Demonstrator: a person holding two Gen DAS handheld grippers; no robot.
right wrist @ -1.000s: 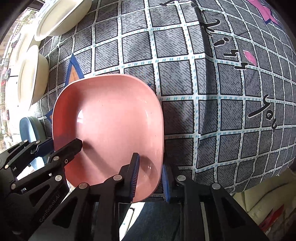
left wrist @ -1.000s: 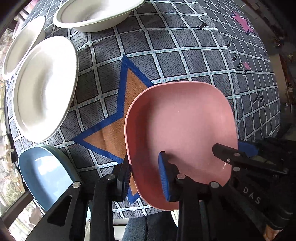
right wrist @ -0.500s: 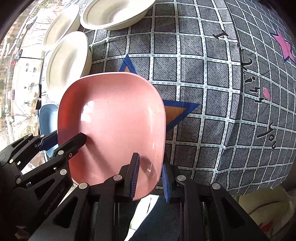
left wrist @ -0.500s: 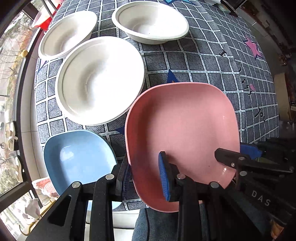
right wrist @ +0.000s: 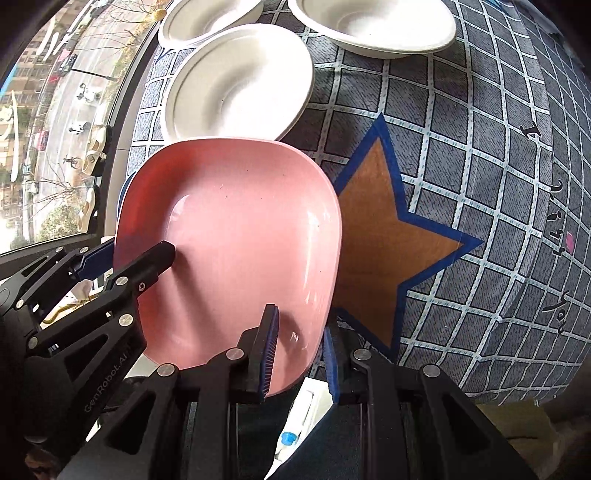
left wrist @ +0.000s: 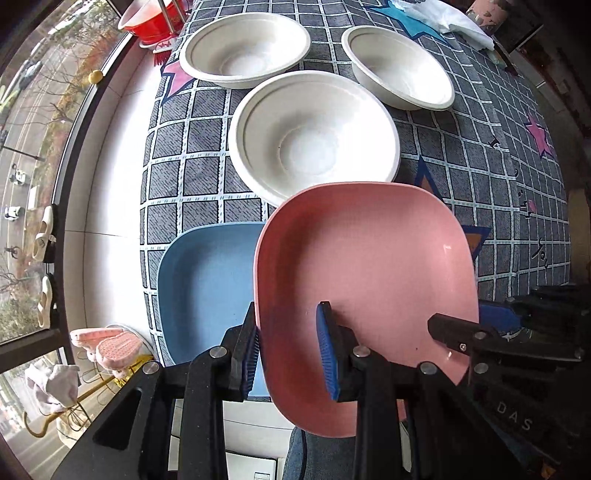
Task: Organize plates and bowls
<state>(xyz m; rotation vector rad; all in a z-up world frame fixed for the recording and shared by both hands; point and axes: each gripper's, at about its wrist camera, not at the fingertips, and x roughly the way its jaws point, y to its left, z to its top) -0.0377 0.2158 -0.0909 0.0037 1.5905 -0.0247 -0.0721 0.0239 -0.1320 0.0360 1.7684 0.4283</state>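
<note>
A pink square plate (left wrist: pixel 364 258) hangs above the table, held by both grippers. My left gripper (left wrist: pixel 290 350) is shut on its near left rim; my right gripper (right wrist: pixel 301 350) is shut on its near right rim, the same pink plate (right wrist: pixel 236 236). Each gripper also shows in the other's view, the right gripper (left wrist: pixel 480 328) and the left gripper (right wrist: pixel 122 262). A blue square plate (left wrist: pixel 207 288) lies on the cloth just left of and partly under the pink one. Three white bowls sit beyond: a middle bowl (left wrist: pixel 314 136), a far left bowl (left wrist: pixel 245 44) and a far right bowl (left wrist: pixel 397 66).
The table wears a grey checked cloth (left wrist: pixel 517 192) with an orange star (right wrist: pixel 384 251). A red basin (left wrist: pixel 147 18) stands at the far left corner. A white ledge (left wrist: pixel 114 206) and a window run along the left edge. A white cloth (left wrist: pixel 443 18) lies at the far right.
Both grippers carried the pink plate leftward across the table and slightly up. The blue plate and all three white bowls have come fully into view, and the pink plate now overlaps the blue one.
</note>
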